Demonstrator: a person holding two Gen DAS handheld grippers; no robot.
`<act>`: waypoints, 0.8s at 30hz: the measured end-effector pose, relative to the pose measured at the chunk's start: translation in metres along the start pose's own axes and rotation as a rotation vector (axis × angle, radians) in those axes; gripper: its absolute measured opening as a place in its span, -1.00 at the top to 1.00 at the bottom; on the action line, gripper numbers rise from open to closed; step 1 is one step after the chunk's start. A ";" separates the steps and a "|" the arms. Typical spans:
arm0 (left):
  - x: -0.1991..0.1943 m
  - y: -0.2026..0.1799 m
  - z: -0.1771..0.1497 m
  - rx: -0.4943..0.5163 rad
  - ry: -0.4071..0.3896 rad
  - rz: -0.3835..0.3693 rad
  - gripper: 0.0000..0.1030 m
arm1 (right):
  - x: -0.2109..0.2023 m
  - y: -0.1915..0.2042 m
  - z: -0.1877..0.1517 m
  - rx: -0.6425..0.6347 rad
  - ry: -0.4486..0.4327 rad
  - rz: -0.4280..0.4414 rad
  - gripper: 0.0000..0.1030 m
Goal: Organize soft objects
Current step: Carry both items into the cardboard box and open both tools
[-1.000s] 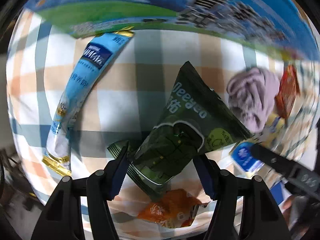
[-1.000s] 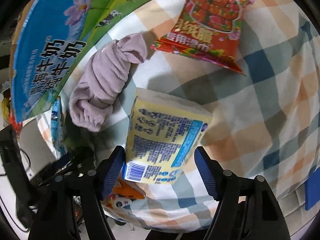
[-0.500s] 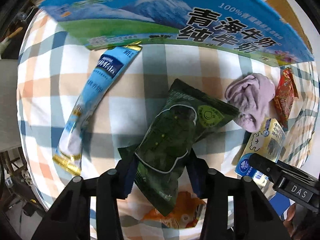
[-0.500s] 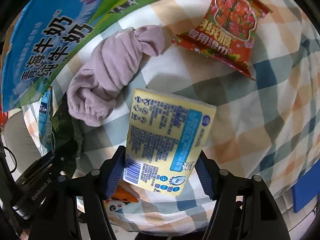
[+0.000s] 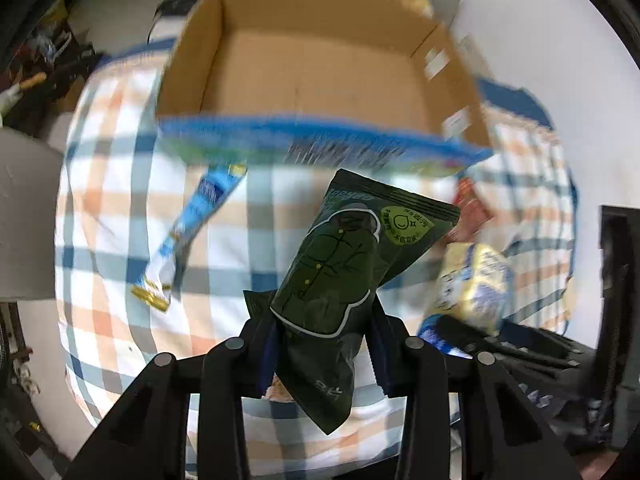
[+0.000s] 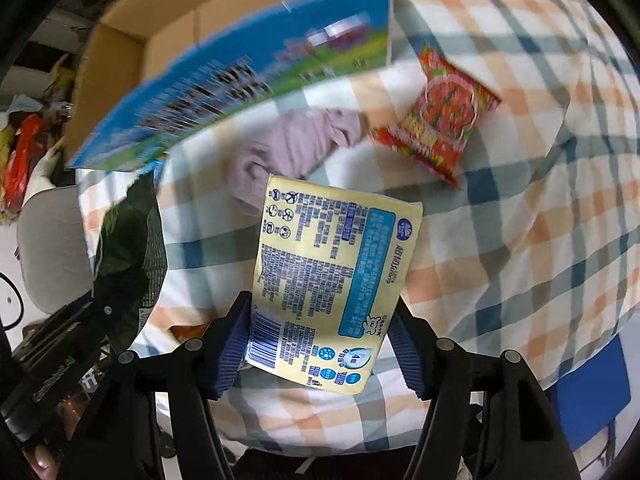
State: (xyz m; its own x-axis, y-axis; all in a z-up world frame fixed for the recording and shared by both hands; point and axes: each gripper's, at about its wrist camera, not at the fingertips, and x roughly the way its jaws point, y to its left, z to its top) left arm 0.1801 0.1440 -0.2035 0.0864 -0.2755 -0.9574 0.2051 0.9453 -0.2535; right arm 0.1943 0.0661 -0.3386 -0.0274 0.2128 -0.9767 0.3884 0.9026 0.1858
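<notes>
The left claw [image 5: 324, 340] is clamped on a dark green snack packet [image 5: 340, 280], its blue-padded fingers [image 5: 269, 354] pressing the lower part of the bag from both sides — the packet is lifted clear of the checked cloth [image 5: 120, 208] that covers the counter, its top corner tilting toward the far side. Beyond it stands an open cardboard box [image 5: 320, 68] with a blue printed front wall; its brown inside is visible. A long light-blue sachet [image 5: 188, 232] lies on the cloth near the box's front left corner.

The right claw [image 6: 324, 340] grips a yellow packet [image 6: 332, 280] printed with blue text and a barcode, held by its near end and raised above the cloth. Past it, a lilac bundle of soft fabric [image 6: 296, 148] lies on the cloth just in front of the box, and a red noodle packet [image 6: 440, 124] sits to its right, close beside it. In the right wrist view the green packet [image 6: 128, 240] shows at the left edge — blurred. An orange wrapper [image 6: 188, 330] peeks out on the cloth under the claws.
</notes>
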 end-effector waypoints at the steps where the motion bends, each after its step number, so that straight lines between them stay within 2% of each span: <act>1: -0.013 -0.001 0.001 0.004 -0.026 -0.003 0.32 | -0.010 -0.005 0.003 -0.010 -0.009 0.009 -0.30; 5: -0.046 -0.017 0.035 0.027 -0.109 0.014 0.32 | -0.050 0.001 0.009 -0.057 -0.068 0.034 -0.30; 8: -0.057 -0.019 0.057 0.031 -0.146 0.035 0.32 | -0.094 -0.017 0.019 -0.100 -0.116 0.036 -0.30; 12: -0.061 -0.031 0.098 0.020 -0.182 0.063 0.32 | -0.150 -0.045 0.037 -0.148 -0.172 0.016 -0.30; 14: -0.048 -0.048 0.124 0.015 -0.194 0.077 0.32 | -0.168 -0.054 0.053 -0.162 -0.191 0.007 -0.30; 17: -0.032 -0.068 0.159 0.005 -0.197 0.091 0.32 | -0.185 -0.052 0.079 -0.185 -0.213 -0.008 -0.30; 20: -0.023 -0.061 0.186 -0.017 -0.179 0.094 0.32 | -0.188 -0.046 0.104 -0.203 -0.220 -0.016 -0.30; 24: -0.001 -0.040 0.226 -0.085 -0.118 0.041 0.32 | -0.183 -0.042 0.147 -0.228 -0.215 -0.032 -0.30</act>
State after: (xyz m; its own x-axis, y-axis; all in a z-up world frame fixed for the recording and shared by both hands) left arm 0.3922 0.0673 -0.1616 0.2082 -0.2503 -0.9455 0.1160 0.9662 -0.2303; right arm 0.3189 -0.0656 -0.1833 0.1687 0.1213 -0.9782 0.1730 0.9734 0.1505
